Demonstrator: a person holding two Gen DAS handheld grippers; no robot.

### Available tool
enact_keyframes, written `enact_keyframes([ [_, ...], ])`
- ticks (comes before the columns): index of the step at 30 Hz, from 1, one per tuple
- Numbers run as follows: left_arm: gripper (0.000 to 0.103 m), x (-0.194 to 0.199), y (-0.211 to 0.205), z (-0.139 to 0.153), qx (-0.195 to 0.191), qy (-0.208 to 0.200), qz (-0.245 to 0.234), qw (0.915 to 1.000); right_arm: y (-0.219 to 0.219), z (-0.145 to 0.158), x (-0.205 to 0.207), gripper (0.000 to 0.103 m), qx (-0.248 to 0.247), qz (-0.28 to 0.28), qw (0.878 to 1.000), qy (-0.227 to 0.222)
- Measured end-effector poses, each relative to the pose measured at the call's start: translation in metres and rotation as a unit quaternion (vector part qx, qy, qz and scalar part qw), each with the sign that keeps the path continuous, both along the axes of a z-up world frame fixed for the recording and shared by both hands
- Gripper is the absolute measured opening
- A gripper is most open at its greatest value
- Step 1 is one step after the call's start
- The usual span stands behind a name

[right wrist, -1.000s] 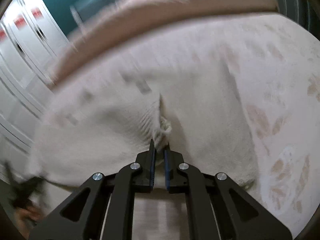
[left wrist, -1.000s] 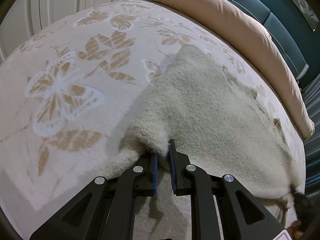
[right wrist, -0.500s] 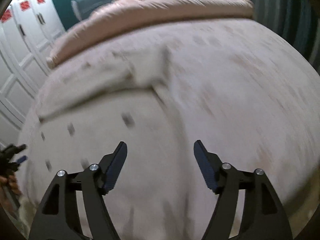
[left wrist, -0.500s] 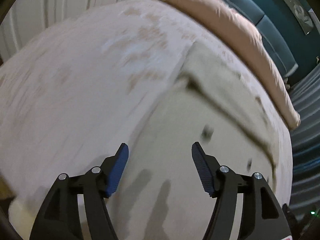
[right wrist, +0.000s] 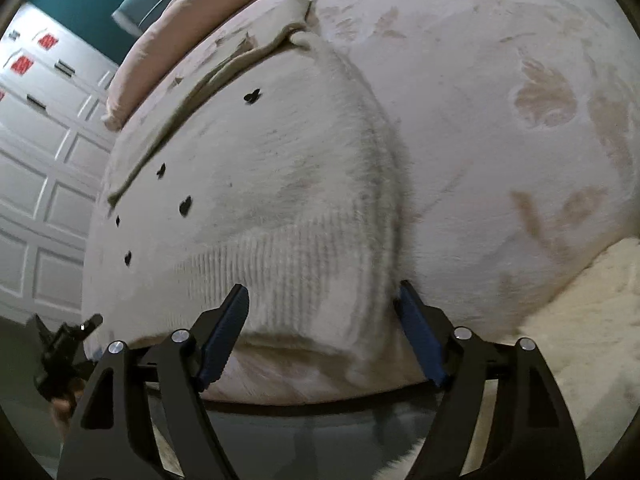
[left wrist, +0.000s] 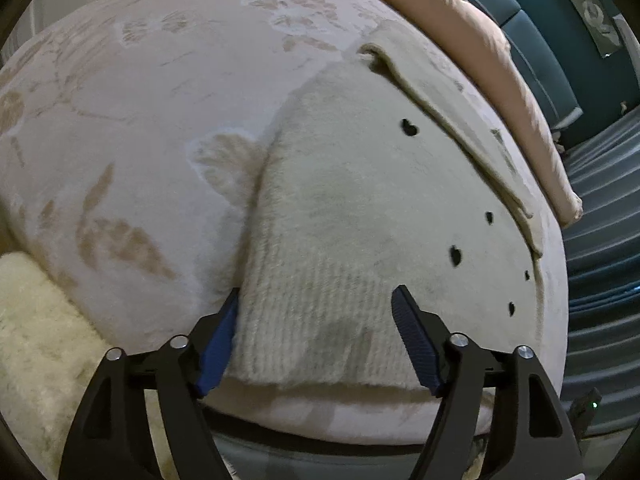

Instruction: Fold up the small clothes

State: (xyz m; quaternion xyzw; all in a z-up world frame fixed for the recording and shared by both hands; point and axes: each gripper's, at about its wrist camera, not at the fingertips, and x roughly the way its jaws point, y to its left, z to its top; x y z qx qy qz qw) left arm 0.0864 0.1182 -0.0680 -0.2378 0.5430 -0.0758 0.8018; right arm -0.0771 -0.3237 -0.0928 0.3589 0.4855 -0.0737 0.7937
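A fuzzy cream knitted sweater (left wrist: 352, 208) with small black heart marks lies flat on the bed, its ribbed hem at the near edge. It also shows in the right wrist view (right wrist: 280, 184). A folded part of it lies along its far side (left wrist: 460, 112). My left gripper (left wrist: 316, 320) is open and empty, its jaws either side of the hem's left corner. My right gripper (right wrist: 320, 312) is open and empty over the hem's right corner. The left gripper shows small at the lower left of the right wrist view (right wrist: 60, 352).
The bed has a cream cover with tan butterfly prints (left wrist: 120, 140). A peach duvet roll (left wrist: 480, 52) lies along the far side against a teal headboard (left wrist: 560, 40). A fluffy cream rug (left wrist: 36, 340) lies on the floor. White cupboard doors (right wrist: 36, 160) stand at the left.
Both grippers were shut on the sweater a second ago. They let go, opened wide and pulled back to the near edge of the bed. The sweater now lies flat.
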Motion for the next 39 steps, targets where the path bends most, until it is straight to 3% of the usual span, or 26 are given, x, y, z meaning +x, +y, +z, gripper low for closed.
enact_keyframes([
  [1, 0.07, 0.001, 0.0, 0.0, -0.005, -0.002, -0.001, 1.0, 0.002, 0.001, 0.003, 0.074, 0.0, -0.001, 1.0, -0.005],
  [2, 0.063, 0.002, 0.0, 0.001, -0.017, -0.006, -0.003, 0.9998, 0.005, 0.002, 0.005, 0.071, 0.002, 0.001, 1.0, -0.012],
  [3, 0.043, 0.003, 0.0, 0.001, -0.024, -0.005, -0.007, 0.9997, 0.007, 0.003, 0.008, 0.068, 0.003, 0.005, 1.0, -0.016],
  [6, 0.007, 0.006, 0.001, -0.001, -0.04, 0.015, -0.015, 0.999, 0.015, 0.007, 0.016, 0.049, 0.003, 0.015, 1.0, -0.012],
  [8, 0.006, 0.004, 0.002, 0.006, -0.038, 0.007, -0.016, 0.9991, 0.017, 0.012, 0.018, 0.013, 0.004, 0.019, 1.0, -0.018],
  [13, 0.005, -0.013, 0.003, 0.04, -0.03, -0.03, -0.025, 0.9988, 0.018, 0.047, 0.005, 0.008, -0.02, 0.015, 0.998, -0.061],
  [19, 0.004, -0.044, 0.004, 0.072, -0.04, -0.048, -0.065, 0.996, 0.022, 0.077, -0.028, 0.006, -0.041, 0.03, 0.996, -0.072],
  [24, 0.004, -0.095, 0.005, 0.077, -0.017, -0.021, -0.109, 0.9937, 0.035, 0.073, -0.075, 0.006, -0.067, 0.085, 0.994, -0.015],
  [29, 0.004, -0.163, 0.016, 0.062, -0.008, 0.057, -0.123, 0.9908, 0.056, 0.053, -0.13, 0.006, -0.073, 0.172, 0.979, 0.082],
  [33, 0.004, -0.186, 0.021, 0.07, -0.003, 0.079, -0.124, 0.9891, 0.062, 0.068, -0.142, 0.006, -0.067, 0.212, 0.97, 0.098],
  [36, 0.004, -0.16, 0.015, 0.103, 0.003, 0.021, -0.122, 0.9923, 0.045, 0.098, -0.12, 0.006, -0.077, 0.2, 0.975, 0.053],
  [39, 0.004, -0.094, -0.006, 0.144, -0.001, -0.076, -0.136, 0.9877, 0.007, 0.135, -0.066, 0.006, -0.092, 0.149, 0.983, -0.05],
])
